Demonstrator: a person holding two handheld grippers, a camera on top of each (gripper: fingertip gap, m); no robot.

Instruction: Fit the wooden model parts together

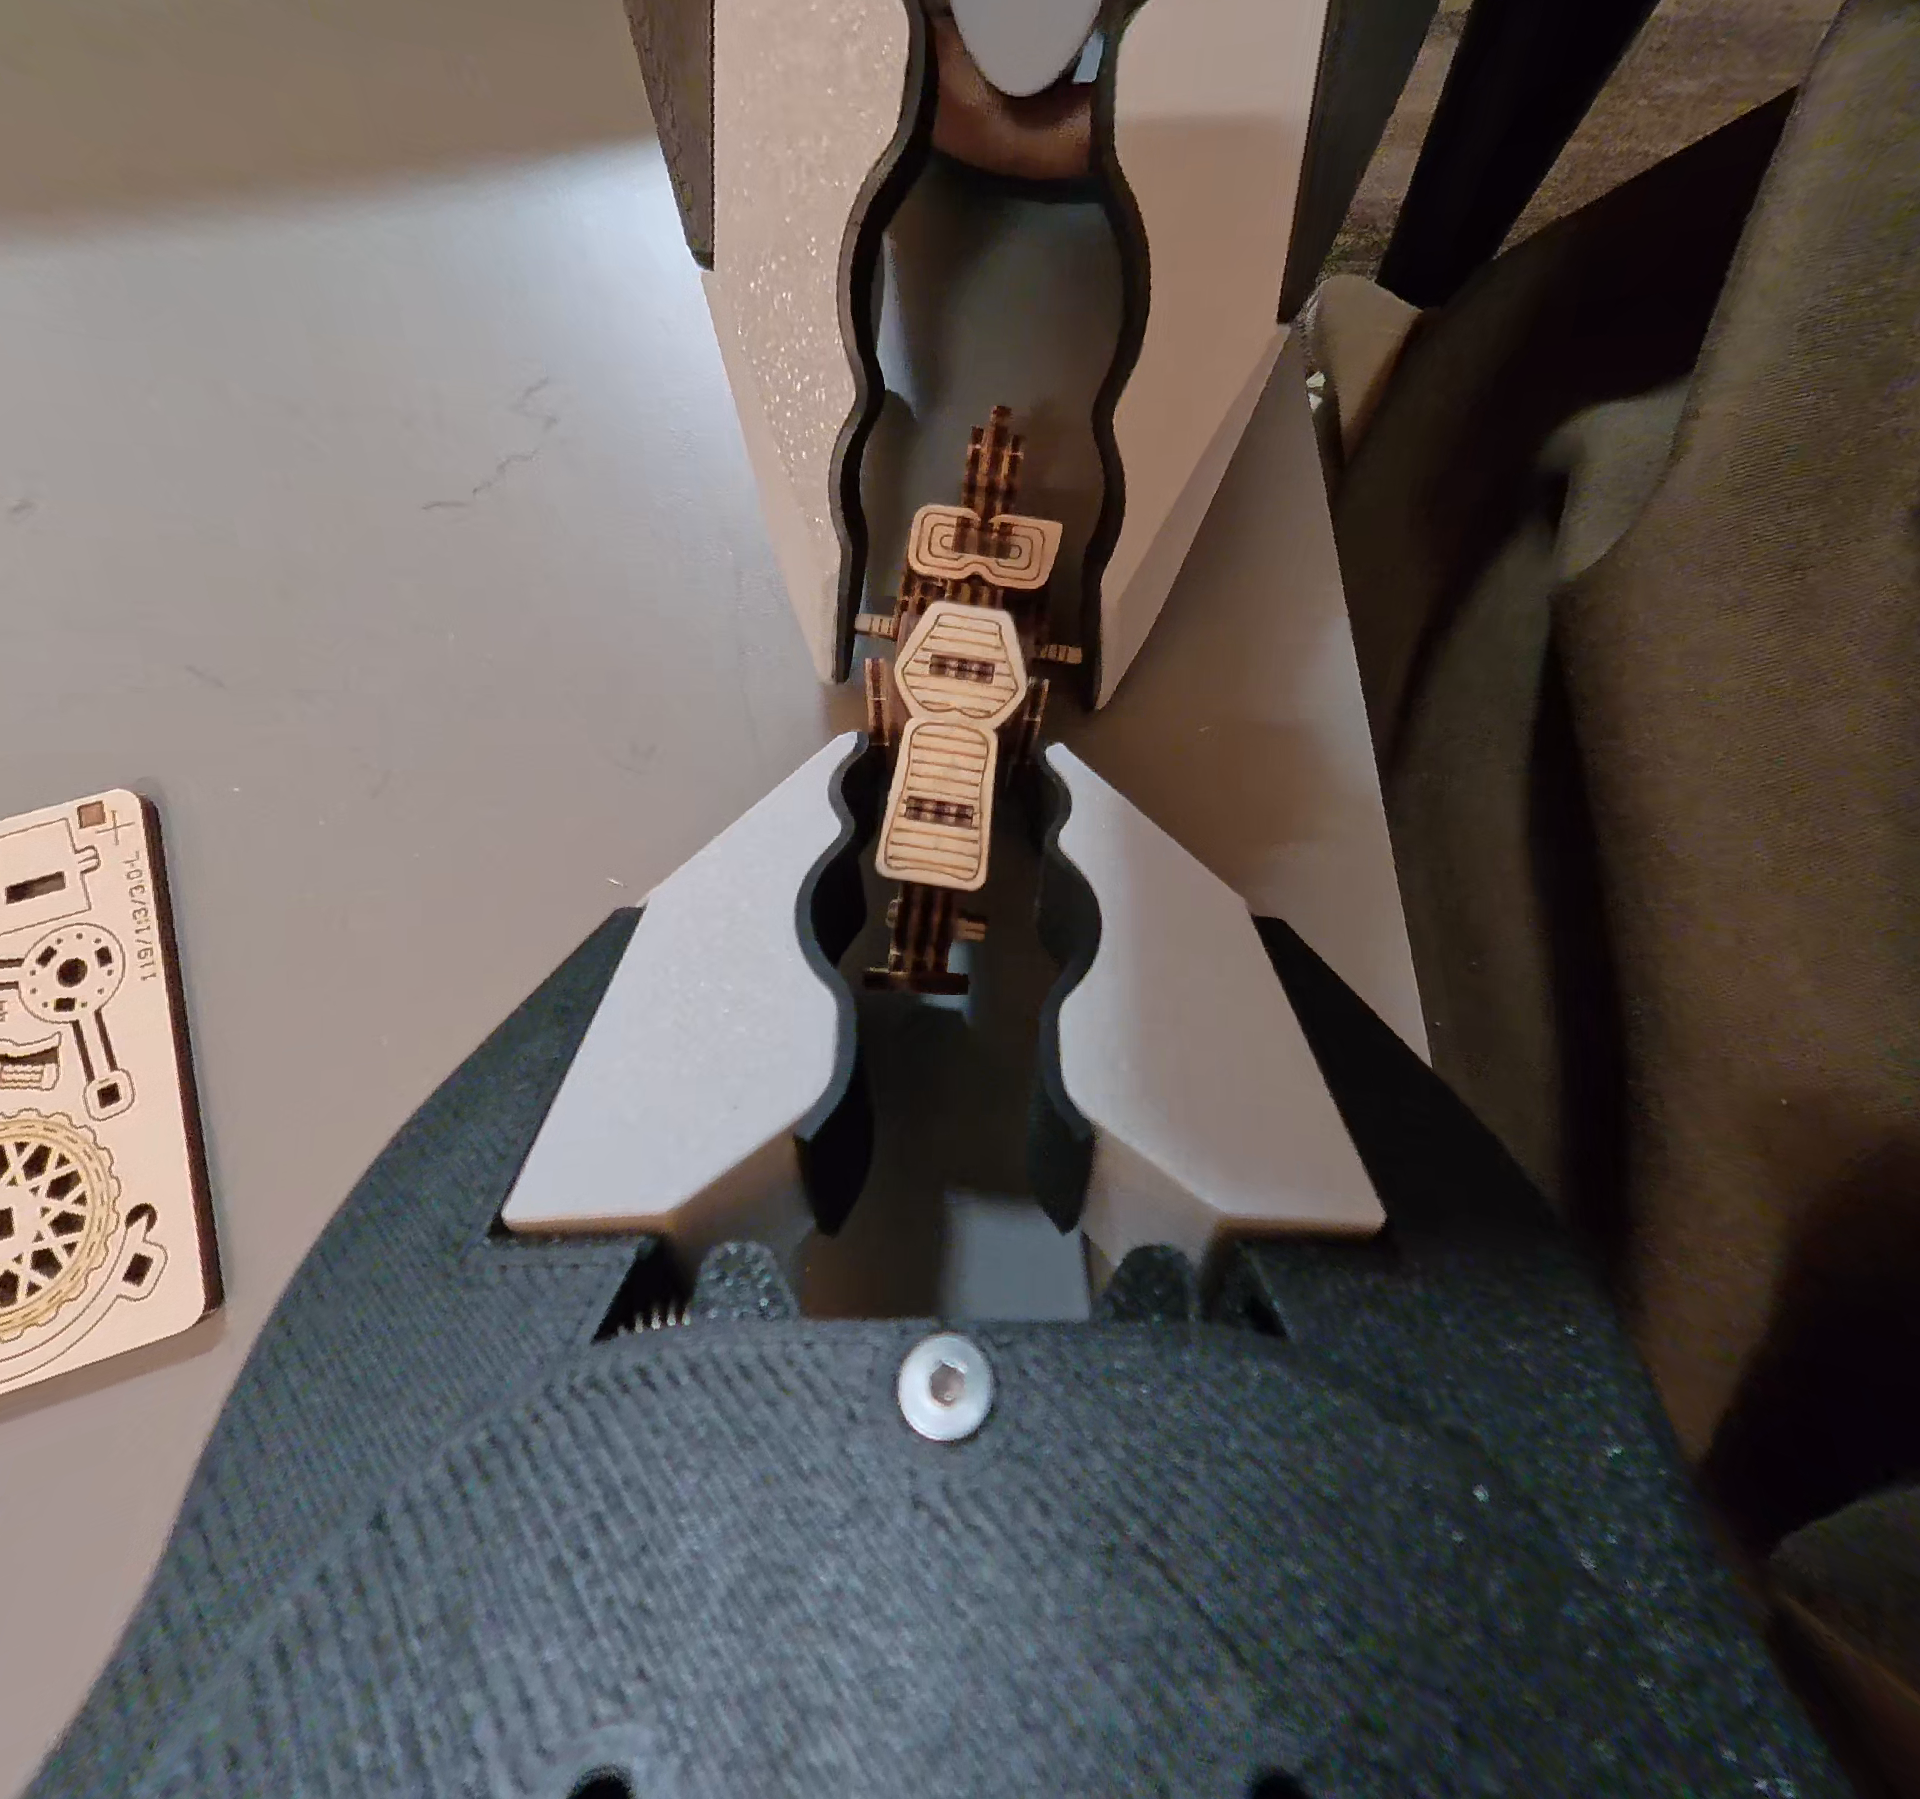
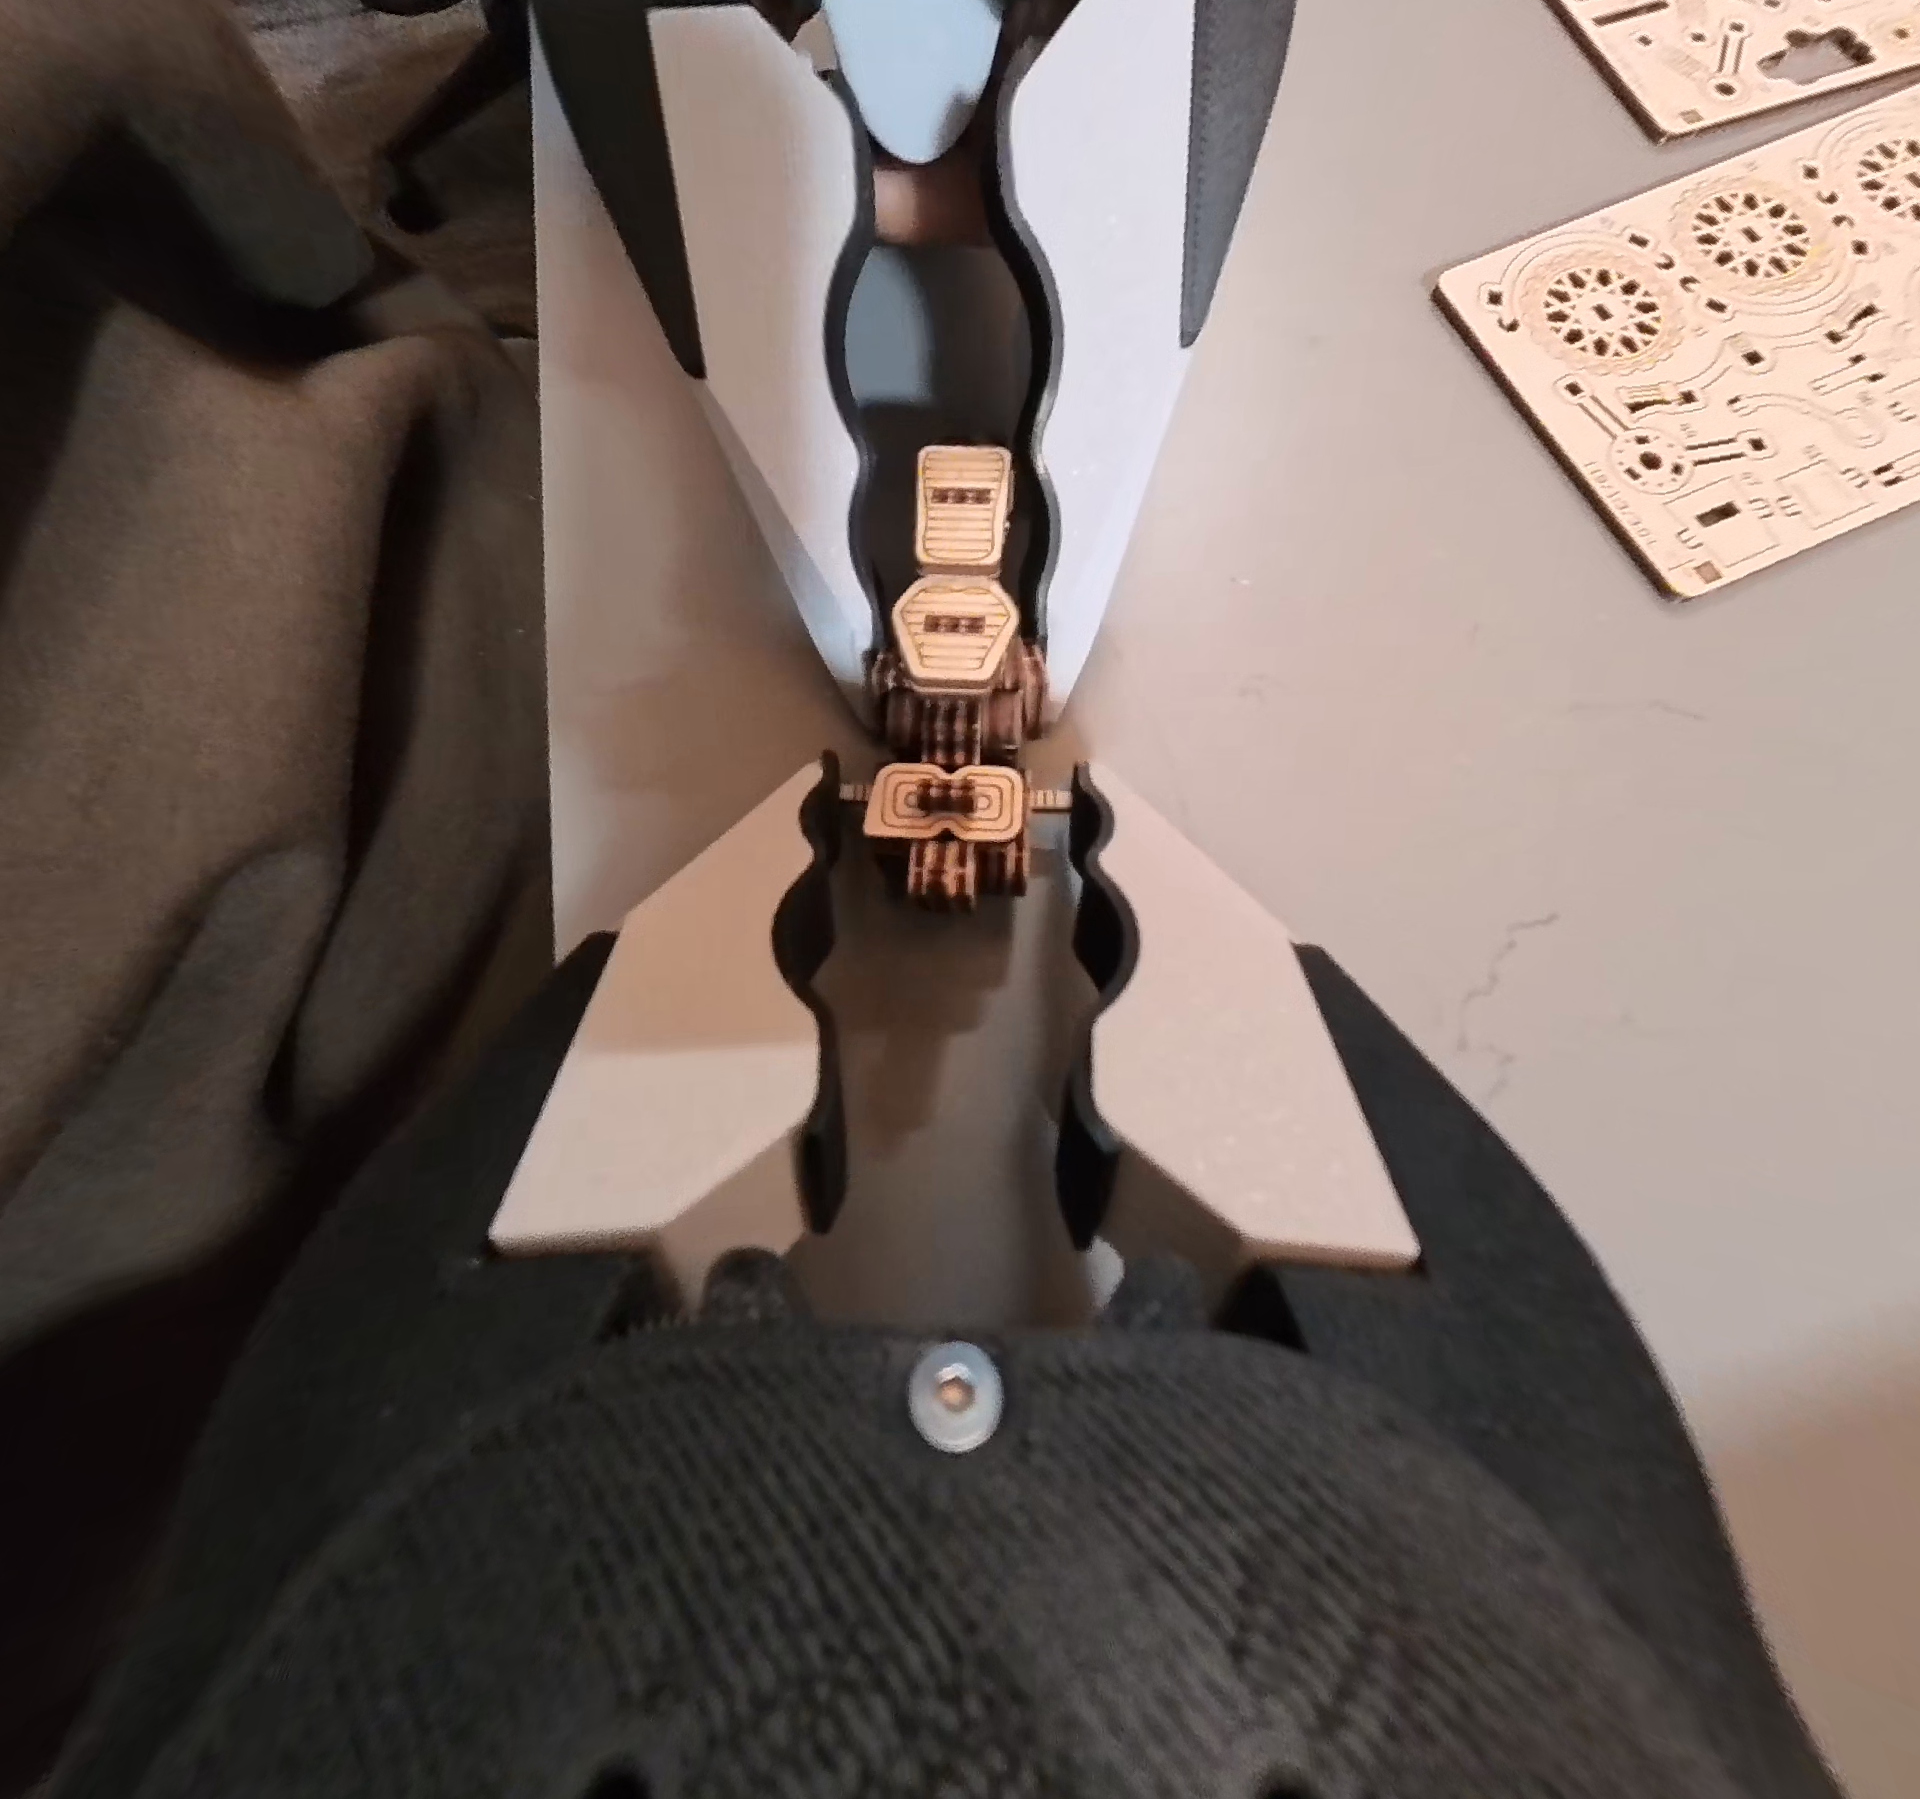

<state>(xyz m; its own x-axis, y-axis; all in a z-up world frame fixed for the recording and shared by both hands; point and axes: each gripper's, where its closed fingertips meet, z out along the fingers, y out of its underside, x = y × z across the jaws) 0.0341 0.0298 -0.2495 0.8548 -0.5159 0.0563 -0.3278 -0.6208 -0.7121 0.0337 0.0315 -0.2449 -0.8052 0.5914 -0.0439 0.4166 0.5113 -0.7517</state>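
Note:
A small wooden model (image 1: 940, 793), built of layered laser-cut pieces with slatted plates on top, is held between my two grippers, which face each other tip to tip above the grey table (image 1: 416, 502). My left gripper (image 1: 951, 752) is closed around one end of the model's body. My right gripper (image 2: 954, 778) pinches the ends of a thin cross pin on the model (image 2: 945, 648) between its fingertips (image 2: 826, 783). The right gripper (image 1: 966, 689) comes in from the top of the left wrist view. The left gripper (image 2: 956, 700) comes in from the top of the right wrist view.
A wooden parts sheet (image 1: 94, 1074) lies on the table to the left. Two such sheets (image 2: 1714, 4) (image 2: 1704, 378) show at the upper right of the right wrist view. Olive-grey cloth (image 1: 1662, 814) (image 2: 208, 606) lies at the table's edge, with dark chair legs (image 1: 1507, 87) beyond. Less than 4 cm separates the two grippers' tips.

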